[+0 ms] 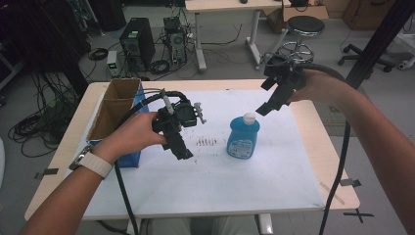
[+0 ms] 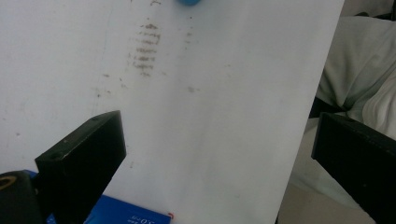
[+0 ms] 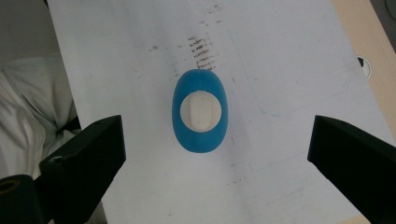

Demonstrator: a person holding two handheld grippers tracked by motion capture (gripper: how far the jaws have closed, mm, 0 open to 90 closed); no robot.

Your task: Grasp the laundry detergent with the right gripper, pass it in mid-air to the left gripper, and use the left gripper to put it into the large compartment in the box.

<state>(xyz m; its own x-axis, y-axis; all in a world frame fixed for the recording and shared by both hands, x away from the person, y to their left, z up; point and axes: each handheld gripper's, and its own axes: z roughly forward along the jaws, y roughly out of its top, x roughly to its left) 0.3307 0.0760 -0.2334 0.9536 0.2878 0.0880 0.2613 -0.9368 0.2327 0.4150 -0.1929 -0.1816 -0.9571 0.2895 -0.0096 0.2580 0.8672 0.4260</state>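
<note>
Blue bottle (image 1: 243, 137), label text illegible.

You work in lab: computer towers (image 1: 138, 43) on floor, tangled cables (image 1: 29, 128), round stool (image 1: 304, 29), desks.

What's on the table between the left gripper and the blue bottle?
Only a patch of dark smudge marks on the white table cover, seen in the high view between the left gripper and the blue bottle; no object lies there.

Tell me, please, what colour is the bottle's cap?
The cap is white on a blue bottle, clearest in the right gripper view.
</note>
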